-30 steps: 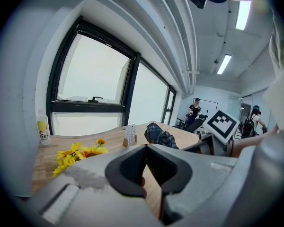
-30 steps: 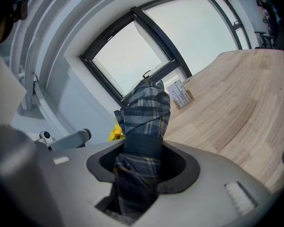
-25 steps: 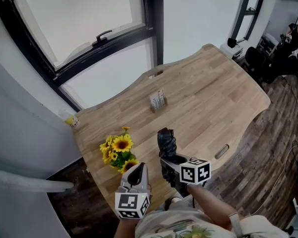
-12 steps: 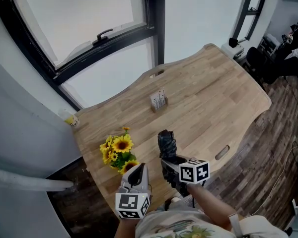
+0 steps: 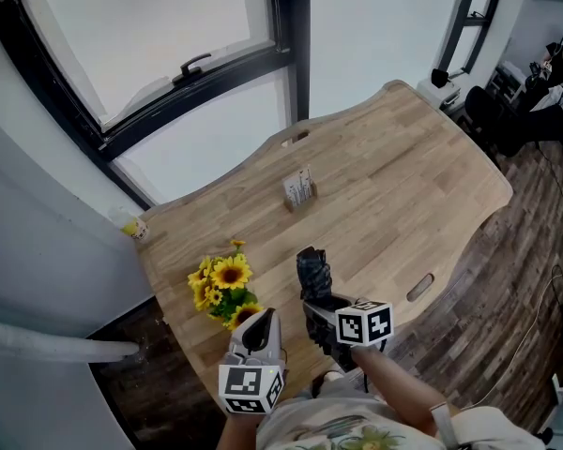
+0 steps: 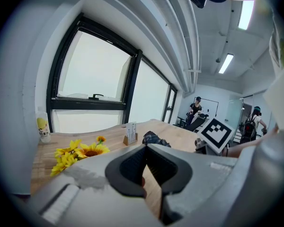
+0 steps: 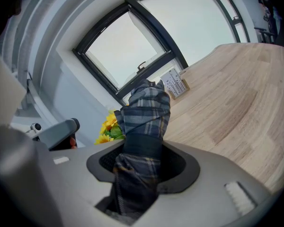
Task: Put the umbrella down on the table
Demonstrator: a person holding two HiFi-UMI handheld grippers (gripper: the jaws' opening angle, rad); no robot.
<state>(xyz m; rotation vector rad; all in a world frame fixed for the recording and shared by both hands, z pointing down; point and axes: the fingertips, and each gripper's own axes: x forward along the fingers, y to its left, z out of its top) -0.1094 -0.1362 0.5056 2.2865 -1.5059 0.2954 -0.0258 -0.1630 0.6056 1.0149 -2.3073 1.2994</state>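
Right gripper is clenched on the folded plaid umbrella: in the right gripper view its jaws stand apart with both pads pressed against the bundled fabric of the umbrella at its dark strap band. One end of the umbrella sticks out past the fingertips, away from the person, and the other end runs back between the jaws towards the camera. Seen from the head view, the umbrella is just to the right of the sunflowers, near them but apart, over the near part of the wooden table; whether its far end touches the tabletop cannot be told. Left gripper is closed and holds nothing; in the left gripper view its jaw tips meet with only the table surface showing behind them. It sits just on the person's side of the sunflowers, with the umbrella on the sunflowers' other, right-hand flank. Beyond the sunflowers, farther from the person and a little to the right, a small card stand is upright on the table. A yellow-labelled bottle stands to the sunflowers' far left, at the table's corner by the window.
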